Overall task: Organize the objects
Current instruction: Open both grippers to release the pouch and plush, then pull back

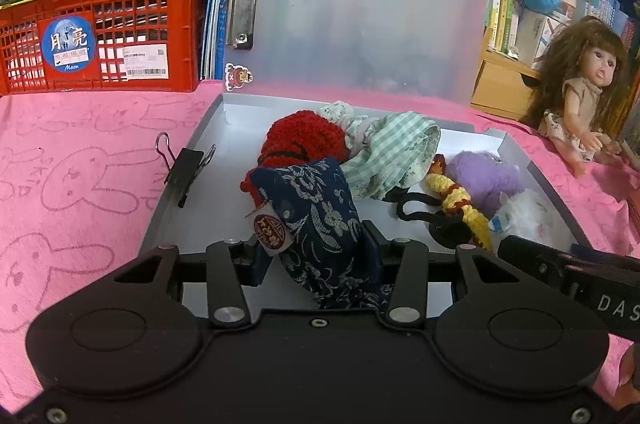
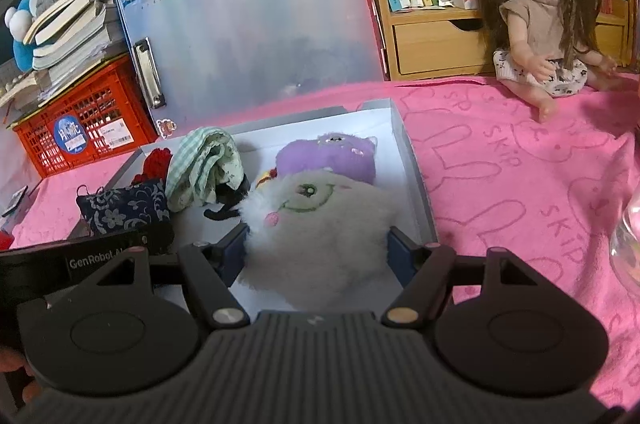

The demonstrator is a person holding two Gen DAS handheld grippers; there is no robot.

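Observation:
My left gripper point(image 1: 316, 252) is shut on a navy floral pouch point(image 1: 316, 207) with a red round tag, held over the near left part of an open grey box point(image 1: 212, 131). My right gripper point(image 2: 316, 252) is shut on a white fluffy plush point(image 2: 320, 224) with a green stitched face, low in the box's near right corner point(image 2: 412, 175). Behind them in the box lie a red knitted piece point(image 1: 300, 135), a green checked cloth point(image 1: 388, 147), a purple plush point(image 2: 328, 159), a yellow knitted cord point(image 1: 460, 199) and a black cord point(image 1: 416, 212).
The box's translucent lid point(image 1: 360, 15) stands upright at the back. A black binder clip point(image 1: 184, 171) grips the left wall. A red crate point(image 1: 100, 35) with books sits back left, a doll point(image 2: 536, 35) back right on the pink cloth point(image 2: 500, 183), and clear glass point(image 2: 628, 244) at the right edge.

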